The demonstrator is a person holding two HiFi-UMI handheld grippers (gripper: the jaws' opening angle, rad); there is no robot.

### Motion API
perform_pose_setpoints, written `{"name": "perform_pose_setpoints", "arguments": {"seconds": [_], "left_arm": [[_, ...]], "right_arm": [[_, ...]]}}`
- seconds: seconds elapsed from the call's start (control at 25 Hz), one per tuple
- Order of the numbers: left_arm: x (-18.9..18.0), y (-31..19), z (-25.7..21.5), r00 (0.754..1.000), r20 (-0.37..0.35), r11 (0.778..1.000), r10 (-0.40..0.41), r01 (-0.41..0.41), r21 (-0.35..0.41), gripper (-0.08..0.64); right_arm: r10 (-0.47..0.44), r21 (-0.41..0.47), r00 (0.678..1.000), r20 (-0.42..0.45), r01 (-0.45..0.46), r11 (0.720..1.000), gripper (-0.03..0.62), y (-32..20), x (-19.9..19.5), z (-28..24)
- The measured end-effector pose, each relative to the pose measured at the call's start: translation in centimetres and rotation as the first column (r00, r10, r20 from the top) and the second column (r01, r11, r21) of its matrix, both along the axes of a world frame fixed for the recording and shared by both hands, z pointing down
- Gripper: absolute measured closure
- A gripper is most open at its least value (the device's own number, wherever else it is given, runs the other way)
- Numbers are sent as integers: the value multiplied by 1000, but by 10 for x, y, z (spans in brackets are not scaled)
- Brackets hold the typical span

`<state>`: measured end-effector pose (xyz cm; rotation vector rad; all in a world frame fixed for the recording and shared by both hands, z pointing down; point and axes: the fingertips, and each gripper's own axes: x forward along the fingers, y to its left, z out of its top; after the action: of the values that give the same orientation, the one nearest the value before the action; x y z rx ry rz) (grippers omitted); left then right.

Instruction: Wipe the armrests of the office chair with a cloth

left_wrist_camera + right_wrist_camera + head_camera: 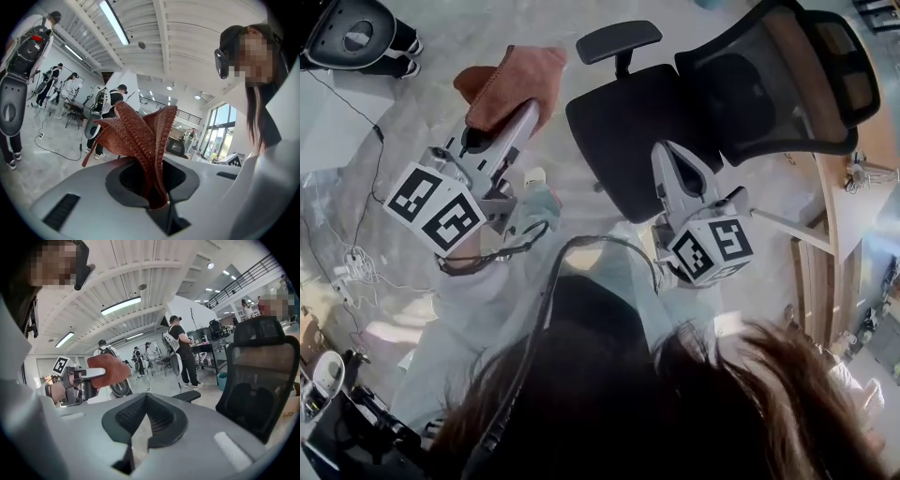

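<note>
A black office chair (pixel 628 131) with a mesh back (pixel 787 75) stands in front of me, one padded armrest (pixel 619 39) at its far side. My left gripper (pixel 523 111) is held up left of the seat, shut on a rust-orange cloth (pixel 511 80) that bunches out beyond the jaws. In the left gripper view the cloth (pixel 140 136) fans up from the left gripper (pixel 153 190). My right gripper (pixel 667 152) hovers over the seat's near edge, shut with nothing in it. The right gripper view shows the right gripper (pixel 146 417), the armrest (pixel 190 396), the chair back (pixel 260 376) and the cloth (pixel 110 369).
Cables (pixel 352 267) trail over the pale floor at the left. A dark device (pixel 356 33) stands at the top left. A wooden desk edge (pixel 830 216) runs along the right. Several people (pixel 180 350) stand in the hall beyond.
</note>
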<state>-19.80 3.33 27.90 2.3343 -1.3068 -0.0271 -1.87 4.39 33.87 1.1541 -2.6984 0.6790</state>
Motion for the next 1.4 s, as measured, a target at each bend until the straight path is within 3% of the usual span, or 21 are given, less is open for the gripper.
{"name": "perform_pose_setpoints", "arguments": {"seconds": [0.16,0.32,0.56,0.72,1.0,1.4], "left_arm": [[-62,-39,1,994,5,994,109,-109,-4,499],[-119,-87,1,975,15,975,223,-222,-20,499],[-154,-134,0,945,37,945,326,-325,-31,499],[-147,-164,14,923,6,922,384,-383,-61,499],[-98,-223,38,877,-20,873,480,-479,-90,499],[-19,-292,69,759,92,762,644,-627,-161,499]], "right_arm": [[74,-8,997,1,-74,997,591,-32,-76,6],[168,-6,986,14,-168,986,591,-73,-147,0],[235,-14,972,9,-235,972,591,-115,-202,-8],[281,-38,960,-9,-281,959,591,-139,-201,1],[377,-66,926,-32,-378,923,591,-180,-160,19],[459,-57,887,-55,-461,885,591,-237,-116,14]]}}
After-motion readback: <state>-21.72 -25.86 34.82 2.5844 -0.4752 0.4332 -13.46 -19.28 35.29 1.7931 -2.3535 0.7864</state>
